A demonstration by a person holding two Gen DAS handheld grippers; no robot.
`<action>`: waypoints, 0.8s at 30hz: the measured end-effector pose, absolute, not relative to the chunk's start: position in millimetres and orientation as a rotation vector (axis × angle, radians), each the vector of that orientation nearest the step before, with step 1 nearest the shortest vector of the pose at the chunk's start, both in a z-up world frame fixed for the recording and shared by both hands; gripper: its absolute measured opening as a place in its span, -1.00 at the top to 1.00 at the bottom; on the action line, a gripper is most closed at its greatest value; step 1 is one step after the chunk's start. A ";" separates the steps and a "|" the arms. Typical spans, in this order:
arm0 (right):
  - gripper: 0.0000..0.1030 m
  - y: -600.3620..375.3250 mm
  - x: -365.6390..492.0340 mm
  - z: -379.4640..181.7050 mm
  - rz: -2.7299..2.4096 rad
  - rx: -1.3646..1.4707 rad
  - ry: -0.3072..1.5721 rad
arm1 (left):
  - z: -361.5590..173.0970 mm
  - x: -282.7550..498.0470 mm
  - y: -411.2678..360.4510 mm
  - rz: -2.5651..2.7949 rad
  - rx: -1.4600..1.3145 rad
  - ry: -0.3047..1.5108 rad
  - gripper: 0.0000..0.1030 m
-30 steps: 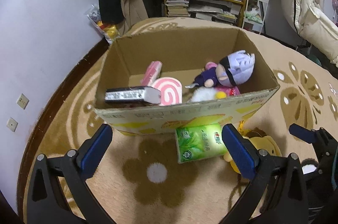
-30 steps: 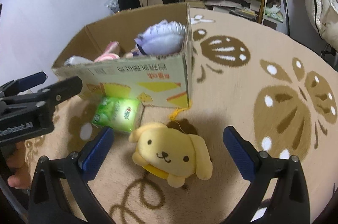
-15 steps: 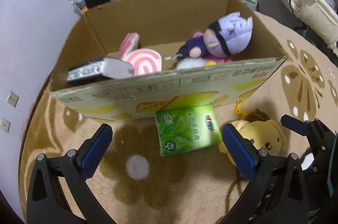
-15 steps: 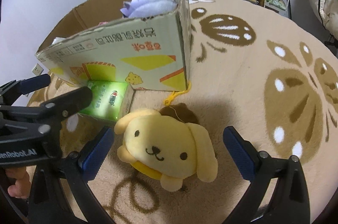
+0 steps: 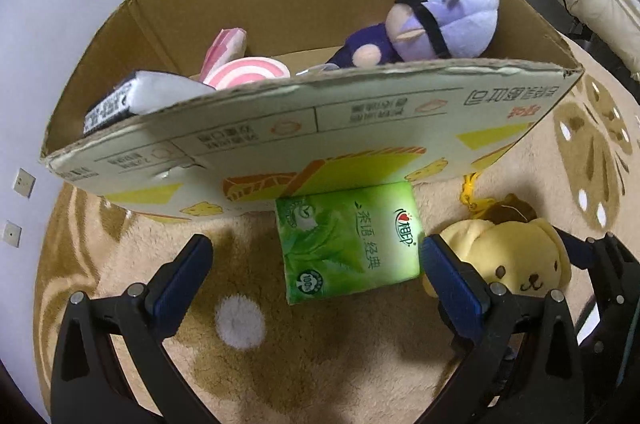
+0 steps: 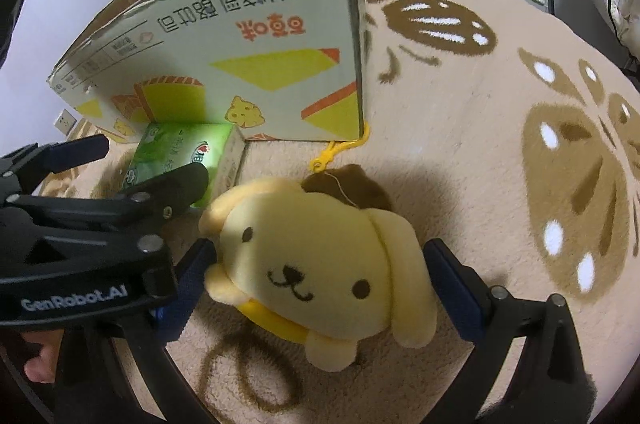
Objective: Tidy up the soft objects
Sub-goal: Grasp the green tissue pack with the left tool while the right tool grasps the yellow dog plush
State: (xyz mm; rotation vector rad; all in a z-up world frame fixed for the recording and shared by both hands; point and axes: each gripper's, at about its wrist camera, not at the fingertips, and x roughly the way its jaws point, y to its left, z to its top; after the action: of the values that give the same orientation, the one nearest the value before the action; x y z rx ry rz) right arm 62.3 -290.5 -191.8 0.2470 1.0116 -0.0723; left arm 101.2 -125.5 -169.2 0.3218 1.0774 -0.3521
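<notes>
The right gripper [image 6: 320, 276] is spread wide, and its two blue pads stand on either side of the yellow dog plush [image 6: 320, 264], which lies on the beige carpet [image 6: 460, 128] with its face up; the left pad seems to touch the plush, while the right pad is just beside its ear, so it does not pinch the toy yet. The left gripper [image 5: 316, 276] is also spread wide and holds nothing; the green tissue pack [image 5: 348, 240] lies on the carpet between its fingers, with the far end against the front wall of the cardboard box [image 5: 360, 128]. Inside the box are a purple-haired doll [image 5: 436, 20], a pink swirl plush [image 5: 248, 74] and a white packet with black print [image 5: 132, 96]. A yellow clip [image 6: 340, 152] on a cord lies between the dog plush and the box corner. Compared with one second ago, both grippers have come lower and closer: the dog plush was then well in front of the right gripper's pads and now sits between them, and the tissue pack has come between the left fingers. The box itself has not moved.
</notes>
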 end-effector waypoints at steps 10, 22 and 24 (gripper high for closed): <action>-1.00 -295.4 64.8 -192.8 -0.068 0.258 1.015 | -174.6 106.8 -126.3 -0.371 0.301 1.086 -0.99; -1.00 -291.9 61.9 -200.7 -0.077 0.244 1.023 | -185.8 113.1 -133.6 -0.354 0.255 1.124 -0.99; -1.00 -291.3 62.8 -199.4 -0.077 0.244 1.024 | -187.5 115.3 -132.6 -0.351 0.242 1.138 -0.99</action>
State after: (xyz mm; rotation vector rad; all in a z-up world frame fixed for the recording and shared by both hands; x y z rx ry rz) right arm 62.8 -291.3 -199.4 0.2435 1.0236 -0.0771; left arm 115.3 -132.6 -187.5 0.2420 1.1384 -0.3510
